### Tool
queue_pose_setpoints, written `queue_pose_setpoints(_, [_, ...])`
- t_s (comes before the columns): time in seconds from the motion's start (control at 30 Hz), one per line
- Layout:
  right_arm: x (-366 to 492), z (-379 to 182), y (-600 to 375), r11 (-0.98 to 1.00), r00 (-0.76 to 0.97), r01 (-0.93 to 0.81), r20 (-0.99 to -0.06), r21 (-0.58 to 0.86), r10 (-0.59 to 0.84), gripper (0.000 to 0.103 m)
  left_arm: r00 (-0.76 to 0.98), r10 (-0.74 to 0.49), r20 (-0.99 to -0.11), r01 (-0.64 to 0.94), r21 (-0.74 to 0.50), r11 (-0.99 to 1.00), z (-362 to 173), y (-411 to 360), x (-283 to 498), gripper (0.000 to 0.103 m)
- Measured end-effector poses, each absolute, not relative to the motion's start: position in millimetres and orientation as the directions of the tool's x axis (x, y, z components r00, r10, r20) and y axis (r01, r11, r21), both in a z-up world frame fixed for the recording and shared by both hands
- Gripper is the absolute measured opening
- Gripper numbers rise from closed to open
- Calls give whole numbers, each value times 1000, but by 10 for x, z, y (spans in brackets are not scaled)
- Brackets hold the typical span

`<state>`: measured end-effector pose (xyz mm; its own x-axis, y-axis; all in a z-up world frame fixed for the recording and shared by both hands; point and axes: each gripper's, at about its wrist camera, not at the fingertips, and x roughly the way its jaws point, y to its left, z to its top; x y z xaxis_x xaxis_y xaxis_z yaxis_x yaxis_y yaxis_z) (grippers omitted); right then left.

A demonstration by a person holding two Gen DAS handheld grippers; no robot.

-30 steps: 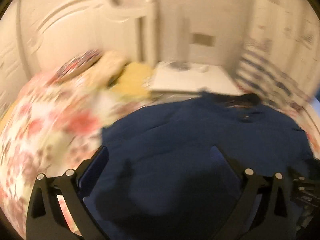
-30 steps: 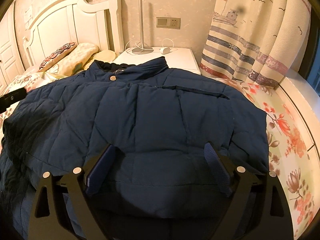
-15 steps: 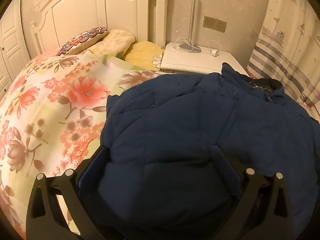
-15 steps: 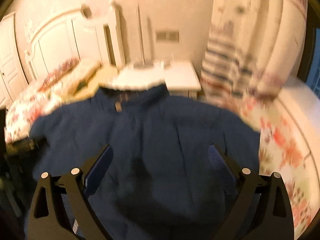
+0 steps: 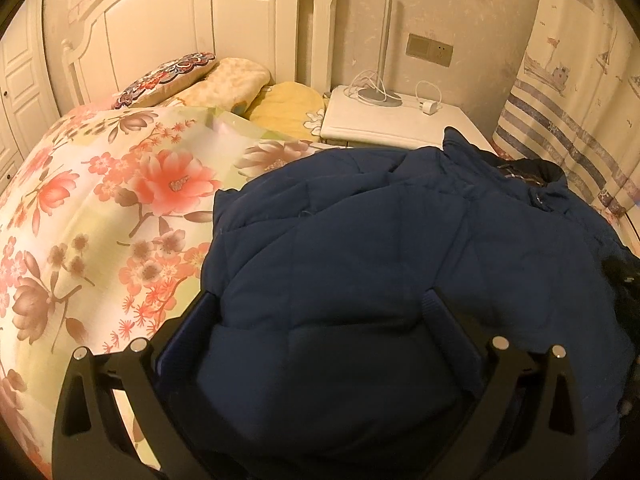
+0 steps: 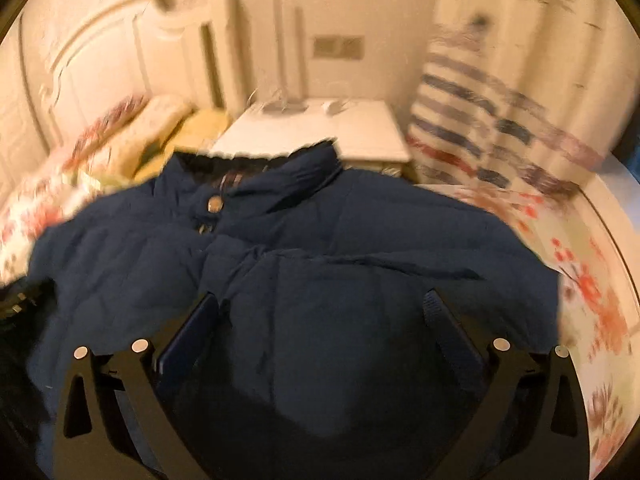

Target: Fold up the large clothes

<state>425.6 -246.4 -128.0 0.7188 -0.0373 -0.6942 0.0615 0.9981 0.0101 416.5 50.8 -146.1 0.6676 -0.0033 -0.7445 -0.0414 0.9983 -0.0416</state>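
Your left gripper (image 5: pixel 320 312) and right gripper (image 6: pixel 320 312) both hover spread wide, holding nothing, over the puffy navy quilted jacket (image 5: pixel 400 260). Beyond, it now lies bunched on the floral bedspread (image 5: pixel 100 200), its collar (image 6: pixel 256 176) shifted, so flatten it first.

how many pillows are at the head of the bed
3, side by side against the headboard: embroidered pillow farthest from the nightstand, beige pillow in the middle, yellow pillow nearest. The quilt may hide others.

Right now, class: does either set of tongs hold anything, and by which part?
Nothing is held. The left tongs and right tongs both stand open over the navy jacket spread on the bed, fingers wide apart.
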Motion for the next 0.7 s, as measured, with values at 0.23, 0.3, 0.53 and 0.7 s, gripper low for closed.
queue_pose_setpoints(0.23, [3483,-944,-2270,999,775,-14,-632,-51,-22,99,773,-5,-634,-60,-81,995,-1167,620,3852,100])
queue_pose_setpoints(0.3, [3463,-1042,-2289,995,748,-5,-661,-103,-65,99,793,-60,-607,-18,-122,992,-987,585,3632,101])
queue_pose_setpoints(0.53, [3184,-1123,-2478,996,702,31,-711,88,41,99,705,-139,-695,163,-32,986,-1032,43,2941,101])
queue_pose_setpoints(0.7, [2919,-1452,-1902,982,619,-141,-785,-129,-15,99,627,-86,-774,196,51,979,-1434,-198,2790,101])
